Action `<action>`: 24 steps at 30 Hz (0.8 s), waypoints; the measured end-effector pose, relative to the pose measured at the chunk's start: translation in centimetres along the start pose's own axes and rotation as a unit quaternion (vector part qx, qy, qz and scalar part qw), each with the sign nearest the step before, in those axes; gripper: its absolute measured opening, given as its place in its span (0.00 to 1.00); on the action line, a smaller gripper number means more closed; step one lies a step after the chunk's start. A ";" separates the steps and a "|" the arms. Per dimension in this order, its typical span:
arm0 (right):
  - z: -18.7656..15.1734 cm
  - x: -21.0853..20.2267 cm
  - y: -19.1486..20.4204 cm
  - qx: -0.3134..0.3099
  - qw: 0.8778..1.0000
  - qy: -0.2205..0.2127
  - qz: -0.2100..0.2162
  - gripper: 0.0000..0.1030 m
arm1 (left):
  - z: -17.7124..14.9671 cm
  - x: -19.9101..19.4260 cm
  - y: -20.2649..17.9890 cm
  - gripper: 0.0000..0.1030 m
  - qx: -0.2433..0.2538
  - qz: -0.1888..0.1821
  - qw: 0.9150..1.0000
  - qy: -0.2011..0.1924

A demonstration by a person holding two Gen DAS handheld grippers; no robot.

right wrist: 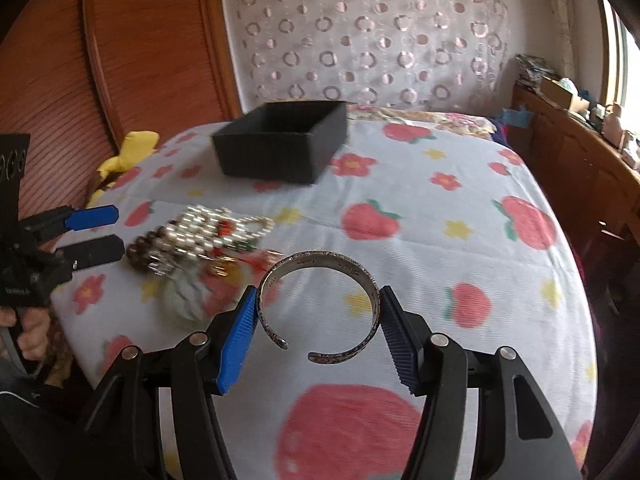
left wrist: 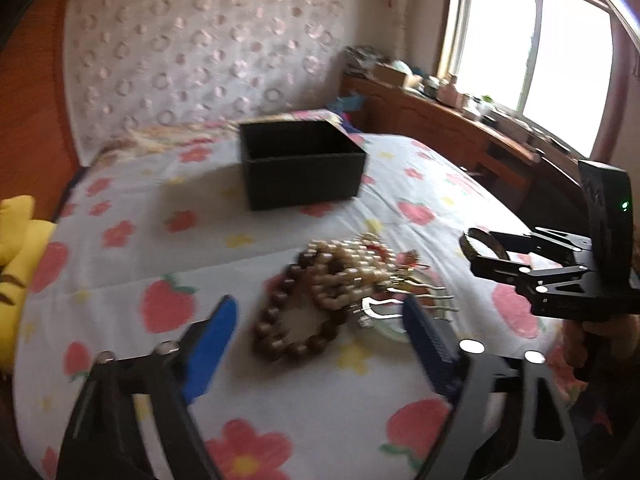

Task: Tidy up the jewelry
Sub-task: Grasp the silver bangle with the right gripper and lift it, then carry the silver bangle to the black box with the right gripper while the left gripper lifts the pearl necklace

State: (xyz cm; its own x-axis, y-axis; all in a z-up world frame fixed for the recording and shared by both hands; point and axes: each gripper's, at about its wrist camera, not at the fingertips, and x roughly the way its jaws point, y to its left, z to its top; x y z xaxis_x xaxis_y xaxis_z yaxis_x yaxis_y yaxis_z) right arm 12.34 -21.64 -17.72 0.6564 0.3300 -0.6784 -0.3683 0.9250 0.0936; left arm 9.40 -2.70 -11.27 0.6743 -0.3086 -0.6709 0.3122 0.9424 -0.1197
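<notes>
Your right tool (right wrist: 316, 332) grips the silver cuff bracelet (right wrist: 320, 300) across its width, one blue pad on each side, with the cuff's open gap facing back toward you. That is the weak spot: squeeze harder and the cuff may flex or twist out between the pads; loosen and it drops onto the bed (right wrist: 440, 240), short of the black box (right wrist: 280, 140) (which sits well beyond the pile, open-topped). Your left tool (left wrist: 320, 344) hangs open over the heap of bead bracelets (left wrist: 340, 292) and holds nothing. The strands lie tangled together, so closing there probably lifts several at once or snags the metal hairpin (left wrist: 384, 308) beside them.
</notes>
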 end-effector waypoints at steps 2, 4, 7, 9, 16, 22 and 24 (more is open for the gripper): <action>-0.1 0.2 -0.6 0.003 1.000 0.003 -0.005 0.61 | 0.5 1.0 -0.4 0.57 0.003 -0.013 1.000 0.010; -0.1 0.4 -1.0 0.004 1.000 0.002 -0.007 0.61 | 1.0 1.8 -0.8 0.46 0.007 -0.025 1.000 0.018; 0.0 0.7 -1.3 0.004 1.000 0.002 -0.006 0.61 | 1.5 3.1 -1.1 0.30 0.011 -0.038 0.999 0.029; -0.1 0.7 -1.3 0.004 1.000 0.002 -0.005 0.61 | 1.8 3.7 -1.2 0.28 0.014 -0.040 0.999 0.031; -0.1 1.0 -1.6 0.009 1.000 0.004 0.002 0.61 | 2.5 4.2 -1.5 0.19 0.029 -0.047 0.998 0.030; -0.4 1.4 -1.1 0.009 1.000 0.009 0.001 0.61 | 2.7 2.8 -1.2 0.07 0.034 -0.056 0.998 0.021; -0.4 1.4 -1.1 0.008 1.000 0.007 0.000 0.61 | 3.0 2.2 -0.9 0.07 0.031 -0.057 0.998 0.015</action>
State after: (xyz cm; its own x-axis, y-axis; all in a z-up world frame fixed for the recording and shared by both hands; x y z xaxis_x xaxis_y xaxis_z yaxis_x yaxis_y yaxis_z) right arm 13.40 -22.27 -19.11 0.6469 0.3274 -0.6887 -0.3579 0.9278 0.1048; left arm 12.58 -4.59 -10.42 0.6126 -0.4078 -0.6770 0.4266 0.8917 -0.1511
